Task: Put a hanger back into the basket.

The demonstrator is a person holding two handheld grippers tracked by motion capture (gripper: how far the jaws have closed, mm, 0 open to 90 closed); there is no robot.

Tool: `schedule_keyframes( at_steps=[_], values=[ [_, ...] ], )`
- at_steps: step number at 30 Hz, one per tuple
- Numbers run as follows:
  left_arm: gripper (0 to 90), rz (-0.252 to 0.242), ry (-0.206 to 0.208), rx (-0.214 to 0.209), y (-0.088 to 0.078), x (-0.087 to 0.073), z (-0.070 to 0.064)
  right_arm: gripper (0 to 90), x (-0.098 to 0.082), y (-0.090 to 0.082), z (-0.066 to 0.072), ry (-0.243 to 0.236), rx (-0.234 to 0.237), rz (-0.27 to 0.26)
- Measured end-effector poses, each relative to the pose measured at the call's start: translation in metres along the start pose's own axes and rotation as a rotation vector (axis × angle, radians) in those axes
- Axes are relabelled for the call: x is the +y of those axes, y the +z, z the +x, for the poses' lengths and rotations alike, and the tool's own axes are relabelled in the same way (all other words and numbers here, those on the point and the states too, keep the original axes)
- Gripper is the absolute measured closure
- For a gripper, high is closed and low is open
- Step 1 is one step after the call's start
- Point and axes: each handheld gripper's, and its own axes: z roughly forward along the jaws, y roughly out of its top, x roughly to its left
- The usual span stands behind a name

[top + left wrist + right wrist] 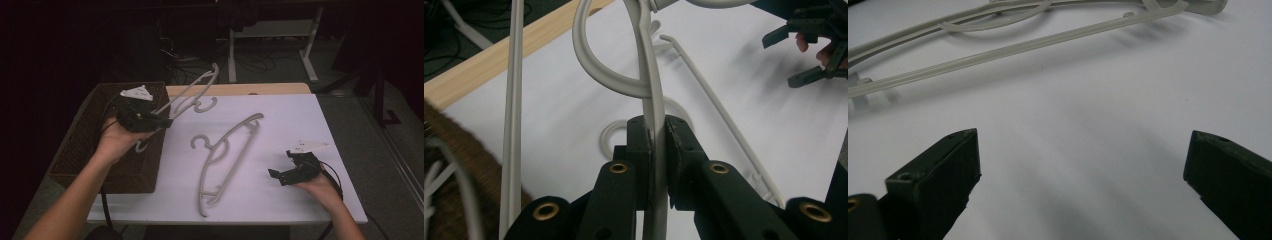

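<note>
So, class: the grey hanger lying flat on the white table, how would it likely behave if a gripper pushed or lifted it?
The hanger on the table looks like thin moulded plastic, so probably light and fairly stiff. Lying flat on the smooth table, it would likely slide or pivot, not roll. Its slim bars might flex a little.

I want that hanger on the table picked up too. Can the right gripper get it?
Probably yes. The right gripper is open, and only bare table lies between it and the hanger.
</note>
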Motion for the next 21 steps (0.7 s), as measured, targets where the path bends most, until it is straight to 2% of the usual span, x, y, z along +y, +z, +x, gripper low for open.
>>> schedule_keyframes(
  at_steps=[6, 11, 16, 21],
  values=[
    [82.3, -0.019, -0.004, 0.016, -0.031, -0.019, 0.020, 1.2, 0.001, 0.002, 0.000, 0.012, 0.005, 0.006],
    [82.3, -0.031, -0.024, 0.037, -0.055, -0.041, 0.037, 1.3, 0.000, 0.002, -0.001, 0.025, -0.001, 0.008],
    [82.2, -0.026, -0.052, 0.045, -0.066, -0.070, 0.052, 1.3, 0.000, 0.003, -0.001, 0.032, -0.007, 0.014],
    [82.3, -0.016, -0.089, 0.070, -0.078, -0.098, 0.065, 1.3, 0.000, 0.005, -0.001, 0.024, -0.012, 0.021]
  ],
)
